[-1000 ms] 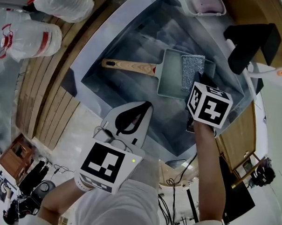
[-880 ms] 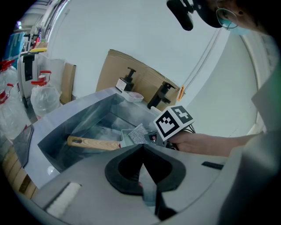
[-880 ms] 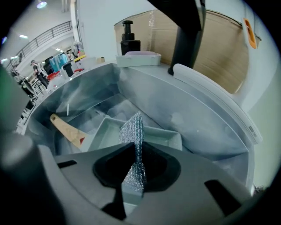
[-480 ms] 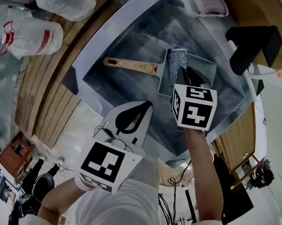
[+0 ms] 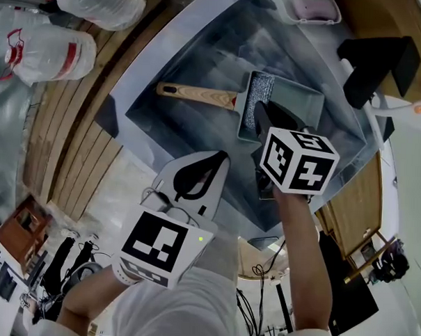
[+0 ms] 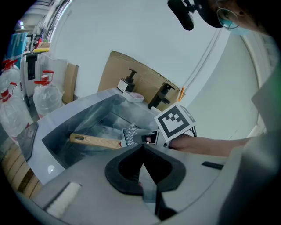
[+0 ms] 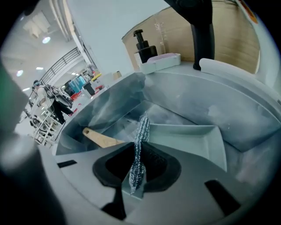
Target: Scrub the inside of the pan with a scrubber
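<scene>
– Two hand-held grippers to verify. State of the right hand-held gripper [image 7: 136,169]?

– Clamped on the scrubber [image 7: 139,140]. The right gripper view shows the steel-mesh pad pinched edge-on between the jaws, standing upright. The head view shows its broad face instead.

– Position of the scrubber?

– Inside the sink [image 5: 166,64], in the pan [image 5: 300,105], at the end joining the wooden handle [image 5: 196,95]. Contact with the pan floor cannot be confirmed. Only the head view gives the pan's full rectangular outline.

– State of the left hand-held gripper [image 6: 142,151]?

– Jaws together, nothing between them. The head view places it at the sink's near rim, outside the basin.

– What does the left gripper view add?

– A side view of the marker cube [image 6: 174,125] on the right unit, the person's forearm [image 6: 206,145] behind it, and a cardboard sheet [image 6: 131,83] behind the sink. The right gripper view shows a black pump bottle [image 7: 142,46] upright beside a soap tray [image 7: 160,61] at the sink's far rim.

– Legible text?

– Plastic bottles [image 5: 52,52] on the desk [image 5: 66,130] beside the sink carry red labels, but the print is too small to read. The cubes bear black-and-white square patterns.
</scene>
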{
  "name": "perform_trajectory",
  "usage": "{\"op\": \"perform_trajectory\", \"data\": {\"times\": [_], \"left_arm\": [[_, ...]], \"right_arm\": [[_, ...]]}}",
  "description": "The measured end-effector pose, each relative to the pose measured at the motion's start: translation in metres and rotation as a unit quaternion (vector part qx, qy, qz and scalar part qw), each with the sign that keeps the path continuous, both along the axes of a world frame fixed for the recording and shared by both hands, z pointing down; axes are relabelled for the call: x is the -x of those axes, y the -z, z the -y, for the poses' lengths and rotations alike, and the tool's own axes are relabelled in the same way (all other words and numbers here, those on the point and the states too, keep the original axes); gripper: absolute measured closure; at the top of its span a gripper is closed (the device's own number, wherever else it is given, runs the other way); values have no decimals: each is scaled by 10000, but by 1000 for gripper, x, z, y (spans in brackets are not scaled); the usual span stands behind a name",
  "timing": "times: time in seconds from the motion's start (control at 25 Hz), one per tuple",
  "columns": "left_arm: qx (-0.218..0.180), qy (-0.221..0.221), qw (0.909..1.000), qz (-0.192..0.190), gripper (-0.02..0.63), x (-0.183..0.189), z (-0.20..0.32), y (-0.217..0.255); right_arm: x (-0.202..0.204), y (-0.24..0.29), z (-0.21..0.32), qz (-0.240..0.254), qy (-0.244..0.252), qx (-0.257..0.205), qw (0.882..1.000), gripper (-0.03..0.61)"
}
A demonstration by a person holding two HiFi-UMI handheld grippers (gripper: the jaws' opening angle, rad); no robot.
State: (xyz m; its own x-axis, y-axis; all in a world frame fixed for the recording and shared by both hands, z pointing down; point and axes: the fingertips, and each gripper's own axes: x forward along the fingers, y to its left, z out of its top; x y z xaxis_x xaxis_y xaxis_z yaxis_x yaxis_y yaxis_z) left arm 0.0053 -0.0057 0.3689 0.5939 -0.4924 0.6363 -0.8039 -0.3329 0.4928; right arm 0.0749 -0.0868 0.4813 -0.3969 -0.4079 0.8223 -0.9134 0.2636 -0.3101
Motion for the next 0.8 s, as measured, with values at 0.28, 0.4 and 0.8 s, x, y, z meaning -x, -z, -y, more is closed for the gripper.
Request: {"op": "perform_trajectory", "data": {"times": [0.28, 0.4, 0.8], "left_arm": [[-9, 5, 10000, 14, 618, 0, -4, 1], [-6, 18, 10000, 19, 618, 1, -6, 1], [-5, 23, 10000, 15, 618, 2, -14, 3]], "right_arm": [[19, 4, 0, 256, 207, 31, 9995, 532], [24, 4, -5, 252, 356, 81, 9990, 532], [27, 6, -22, 366, 367, 209, 9984, 532]]}}
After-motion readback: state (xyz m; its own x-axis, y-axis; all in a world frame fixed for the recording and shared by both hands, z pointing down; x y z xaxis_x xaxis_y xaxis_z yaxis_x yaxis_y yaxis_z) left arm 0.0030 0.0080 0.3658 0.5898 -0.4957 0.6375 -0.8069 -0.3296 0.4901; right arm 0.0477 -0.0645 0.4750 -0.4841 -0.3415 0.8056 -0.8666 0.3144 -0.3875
